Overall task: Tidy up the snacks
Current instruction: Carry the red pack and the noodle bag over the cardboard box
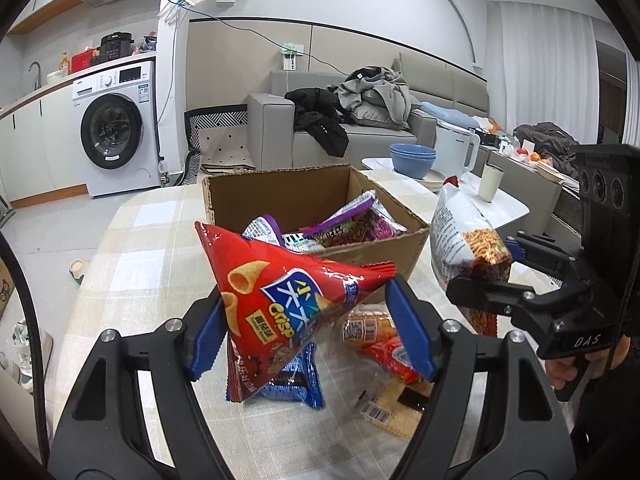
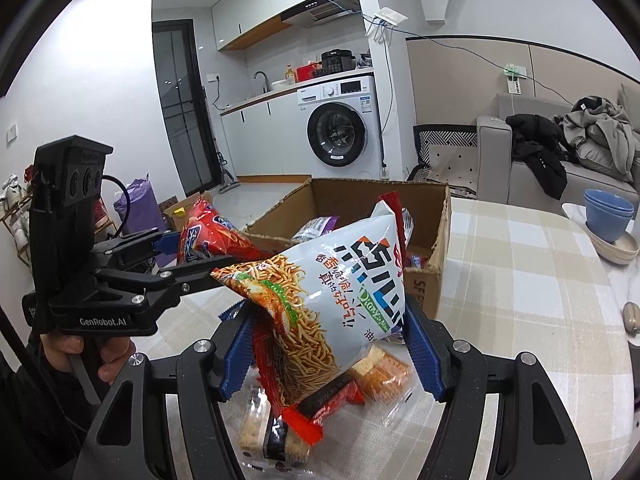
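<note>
Glossy plastic snack bags [image 1: 276, 300], matt corrugated cardboard box [image 1: 256, 196].

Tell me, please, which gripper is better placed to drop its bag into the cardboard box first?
Probably the left gripper: its red bag hangs directly before the cardboard box. The right gripper holds the white bag off to the side.

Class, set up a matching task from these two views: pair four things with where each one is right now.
Things:
1. red crisp bag
2. white noodle-snack bag
3. purple packets
4. cracker packs

Places:
A. inside the cardboard box
B. lying on the table
C. clamped in the left gripper
D. clamped in the right gripper

Pairs: 1-C, 2-D, 3-A, 4-B
</note>
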The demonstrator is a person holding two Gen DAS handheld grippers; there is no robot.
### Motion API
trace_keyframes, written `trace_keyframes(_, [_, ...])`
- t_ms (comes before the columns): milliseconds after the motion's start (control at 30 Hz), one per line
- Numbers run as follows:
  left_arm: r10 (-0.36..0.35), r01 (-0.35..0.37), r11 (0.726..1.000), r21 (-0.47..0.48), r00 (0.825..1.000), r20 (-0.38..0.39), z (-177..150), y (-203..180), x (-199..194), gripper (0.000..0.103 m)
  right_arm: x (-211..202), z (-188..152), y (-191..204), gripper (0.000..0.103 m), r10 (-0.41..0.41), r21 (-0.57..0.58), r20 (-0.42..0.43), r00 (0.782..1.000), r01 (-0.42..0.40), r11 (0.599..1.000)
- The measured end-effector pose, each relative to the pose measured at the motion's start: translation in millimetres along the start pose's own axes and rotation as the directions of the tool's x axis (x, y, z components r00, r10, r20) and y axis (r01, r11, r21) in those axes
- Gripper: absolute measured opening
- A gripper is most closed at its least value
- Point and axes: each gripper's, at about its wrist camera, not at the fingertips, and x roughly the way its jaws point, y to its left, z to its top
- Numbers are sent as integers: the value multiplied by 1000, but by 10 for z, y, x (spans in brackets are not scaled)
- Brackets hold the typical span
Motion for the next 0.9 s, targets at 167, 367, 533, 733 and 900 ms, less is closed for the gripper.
trace_keyframes(167, [9,-9,1000,-8,1000,3,80,28,15,67,42,98,-6,69,-8,7,16,1000,8,1000])
trace_keyframes(367, [11,-11,1000,-11,1000,-15,120,37,139,61,118,172,8,69,-11,7,18,1000,11,1000])
trace_keyframes(533, [14,-14,1000,-15,1000,-2,167,19,151,58,148,193,-4,69,-13,3,19,1000,13,1000])
trace_keyframes(733, [24,-23,999,-34,999,33,322,55,163,58,225,311,-61,69,-33,1,27,999,33,999])
trace_keyframes(900, [35,-32,999,-44,998,60,465,83,224,58,295,385,-63,69,-61,-14,43,997,62,998])
